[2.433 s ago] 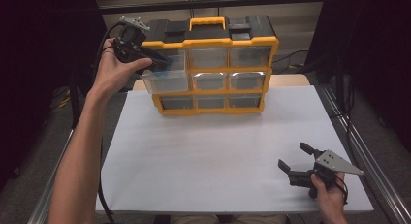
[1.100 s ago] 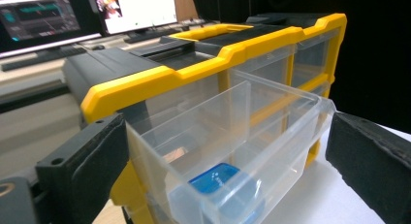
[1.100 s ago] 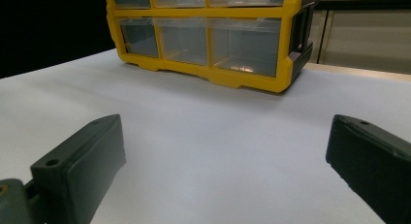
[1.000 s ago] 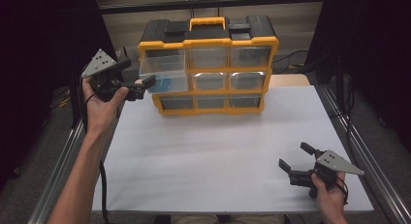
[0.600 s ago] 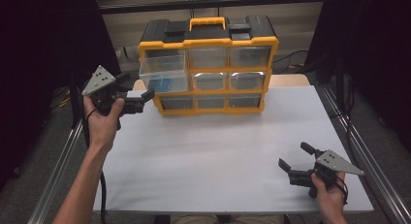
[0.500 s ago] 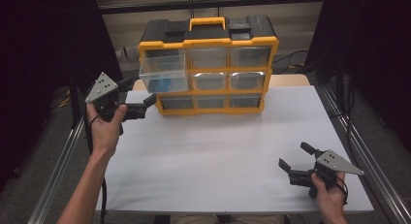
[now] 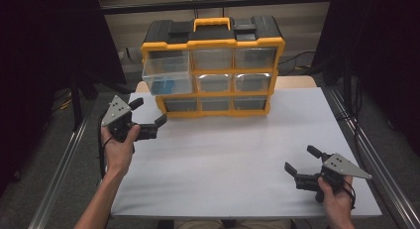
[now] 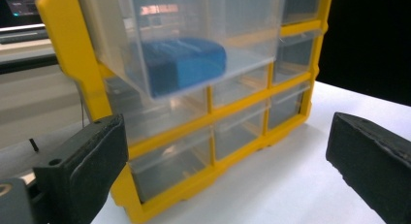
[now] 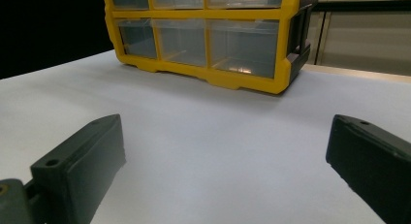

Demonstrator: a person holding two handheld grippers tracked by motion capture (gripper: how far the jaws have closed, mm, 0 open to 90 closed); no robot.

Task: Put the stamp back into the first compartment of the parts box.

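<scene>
Your left gripper (image 7: 147, 115) hangs wide open, empty, beside the organizer (image 7: 213, 65); your right gripper (image 7: 303, 159), open too, near the counter's (image 7: 223, 154) front right corner.

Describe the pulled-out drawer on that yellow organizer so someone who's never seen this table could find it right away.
At the far edge of the white table stands a yellow and black plastic organizer with nine clear drawers in three rows. Look at its top row, left end: that clear plastic drawer juts forward past the frame. Unlike its closed neighbours, it holds a blue block.
</scene>
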